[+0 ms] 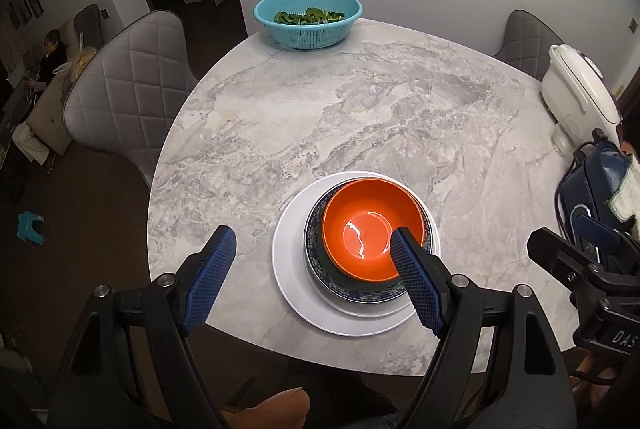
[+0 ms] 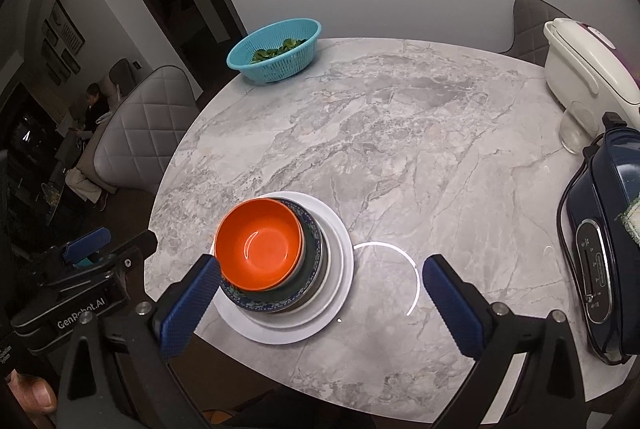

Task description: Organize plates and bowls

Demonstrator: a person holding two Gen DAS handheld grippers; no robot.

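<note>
Currently the orange bowl [image 1: 372,227] sits topmost in one nested stack: under it a dark bowl [image 2: 316,269], a blue-patterned plate [image 1: 320,269], then white plates [image 1: 292,269], widest lowest, near the worktop's [image 1: 360,109] front edge. Judgement: the order by size keeps the pile stable and compact, so stacking looks essentially done.

Left gripper [image 1: 312,269]: fingers apart, nothing between the pads; one finger [image 1: 416,281] overlaps the orange bowl in view, contact not discernible. Right gripper [image 2: 316,305]: fingers wide apart, empty, stack beside its left finger [image 2: 188,309].

Surroundings: round grey marble worktop; teal colander [image 1: 308,17] with greens at the far edge, white appliance [image 2: 584,65] and navy appliance [image 2: 604,241] to the right. Grey quilted chairs [image 1: 124,97], dim room, a seated person [image 1: 44,69] far left.
</note>
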